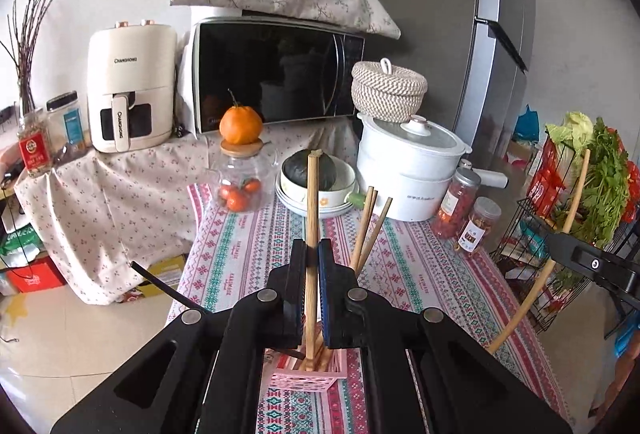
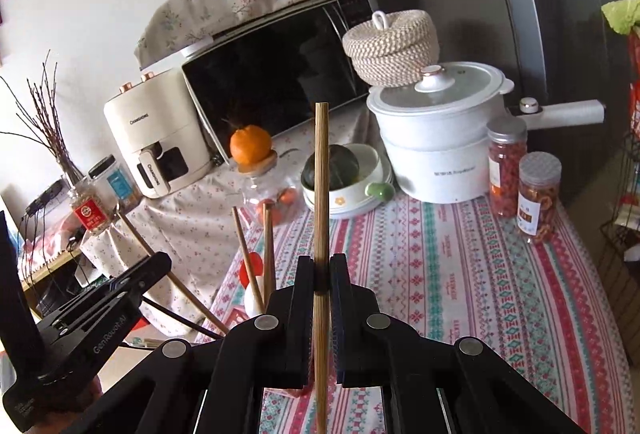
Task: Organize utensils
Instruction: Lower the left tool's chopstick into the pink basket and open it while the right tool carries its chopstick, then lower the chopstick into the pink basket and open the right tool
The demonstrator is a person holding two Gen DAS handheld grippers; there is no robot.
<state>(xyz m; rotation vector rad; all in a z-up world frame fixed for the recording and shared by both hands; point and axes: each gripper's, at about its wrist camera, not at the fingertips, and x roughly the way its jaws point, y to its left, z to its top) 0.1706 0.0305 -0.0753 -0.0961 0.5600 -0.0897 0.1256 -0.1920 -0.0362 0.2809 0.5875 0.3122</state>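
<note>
At frame centre, a chopstick [image 1: 312, 234] is gripped by the left gripper [image 1: 311, 254] above the pink holder [image 1: 308, 378]; another chopstick [image 2: 321, 234] is clamped by the right gripper [image 2: 322, 270]. Lowering into the holder seems next.

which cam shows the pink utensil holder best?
Left wrist. The pink utensil holder sits just below the left claw, with its lattice front and the chopsticks standing in it visible. The right wrist view shows almost none of it: the right claw and its chopstick block that area.
</note>
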